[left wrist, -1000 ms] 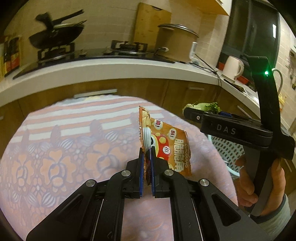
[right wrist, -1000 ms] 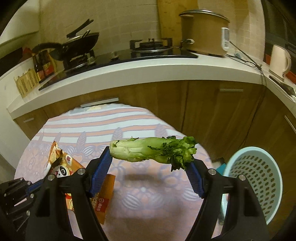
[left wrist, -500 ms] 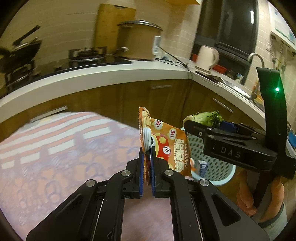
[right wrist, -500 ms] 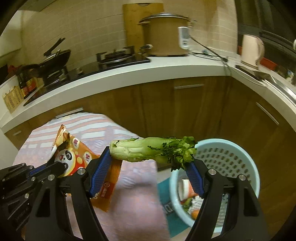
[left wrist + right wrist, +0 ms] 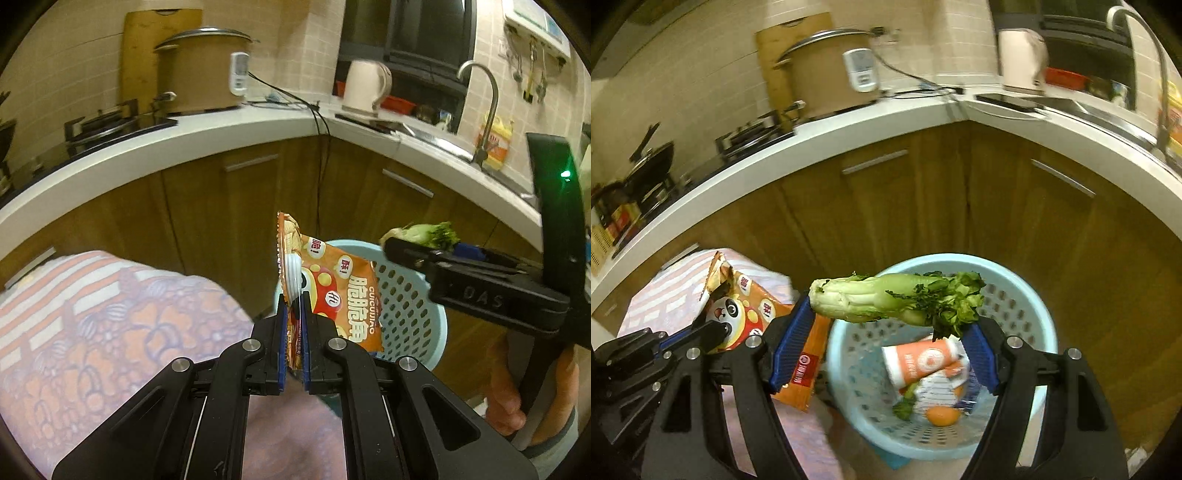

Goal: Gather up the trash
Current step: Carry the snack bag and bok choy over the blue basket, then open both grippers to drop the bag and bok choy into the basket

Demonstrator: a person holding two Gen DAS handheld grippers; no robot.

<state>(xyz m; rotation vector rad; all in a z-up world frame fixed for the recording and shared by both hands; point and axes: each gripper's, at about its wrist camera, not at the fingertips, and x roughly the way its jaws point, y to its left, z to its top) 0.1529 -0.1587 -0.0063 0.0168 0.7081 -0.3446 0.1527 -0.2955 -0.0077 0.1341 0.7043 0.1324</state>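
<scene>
Two grippers each carry one piece of trash above a pale blue perforated basket point(image 5: 1027, 306). Low and centre in the left wrist view, the left gripper point(image 5: 294, 325) has its jaws clenched on the lower edge of an orange snack bag point(image 5: 332, 291), which stands upright above the fingertips with its torn top pointing up; behind it the basket point(image 5: 406, 306) shows at centre right. In the right wrist view the right gripper point(image 5: 890, 332) grasps a leafy green vegetable point(image 5: 894, 299) crosswise between its blue pads point(image 5: 792, 343), pale stem end at the left pad and dark ragged leaves at the right one. The vegetable hangs over the basket's open mouth in the middle of the frame.

Inside the basket lie an orange-and-white paper cup point(image 5: 919, 362) on its side, a small orange fruit point(image 5: 942, 415) near the bottom, a bit of green stalk point(image 5: 905, 406) to the cup's lower left, and some white packaging that is too blurred to identify. The snack bag point(image 5: 746, 306) appears at the left of this view, beside the basket's rim, above a cloth with an orange and purple pattern point(image 5: 110, 332). A wooden cabinet point(image 5: 923, 206) and a white counter point(image 5: 849, 125) curve across the upper part of the frame, with a large brown pot point(image 5: 827, 74) and a pale kettle point(image 5: 1023, 59) on top.
</scene>
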